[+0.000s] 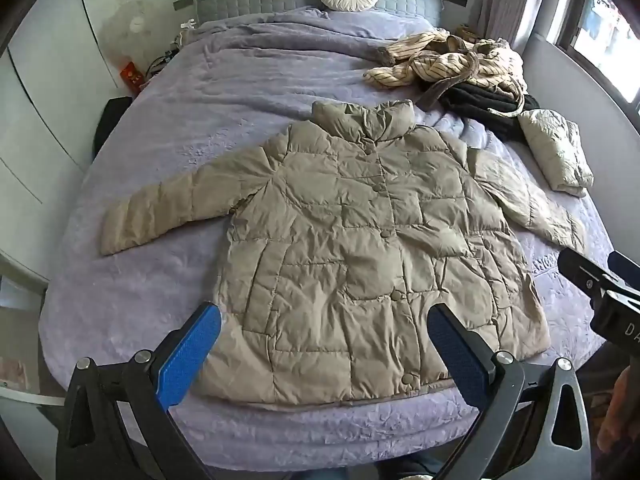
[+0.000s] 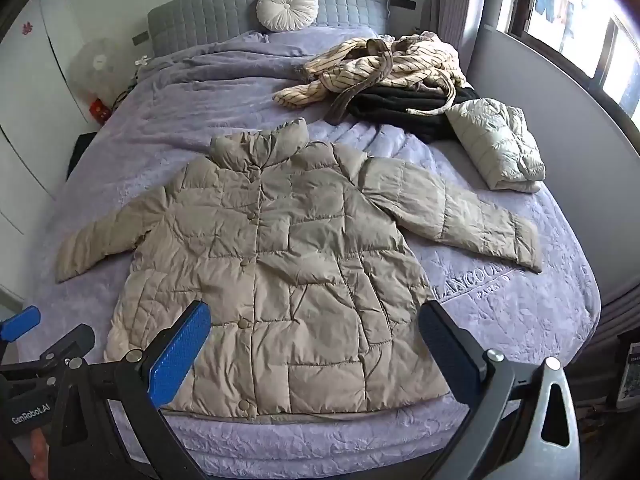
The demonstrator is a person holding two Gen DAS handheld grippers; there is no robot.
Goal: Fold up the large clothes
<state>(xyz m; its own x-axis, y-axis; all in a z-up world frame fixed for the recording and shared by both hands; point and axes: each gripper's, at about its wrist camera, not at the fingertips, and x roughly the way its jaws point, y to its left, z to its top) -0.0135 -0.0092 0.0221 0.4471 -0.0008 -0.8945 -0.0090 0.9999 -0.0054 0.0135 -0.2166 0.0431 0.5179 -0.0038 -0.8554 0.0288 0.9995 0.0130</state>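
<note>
Lying flat, jacket (image 1: 352, 248) hem at bed (image 1: 132, 320) edge (both jaws apart).

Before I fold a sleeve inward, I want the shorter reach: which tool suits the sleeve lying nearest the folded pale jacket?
Probably the right tool: that sleeve of the beige quilted puffer jacket lies on its side; the left tool hangs nearer the opposite sleeve.

lilac-covered bed (image 2: 520, 312), spread beige puffer jacket (image 2: 280, 264), folded pale jacket (image 2: 496, 144), clothes heap (image 2: 384, 68), round cushion (image 2: 287, 7)
</note>
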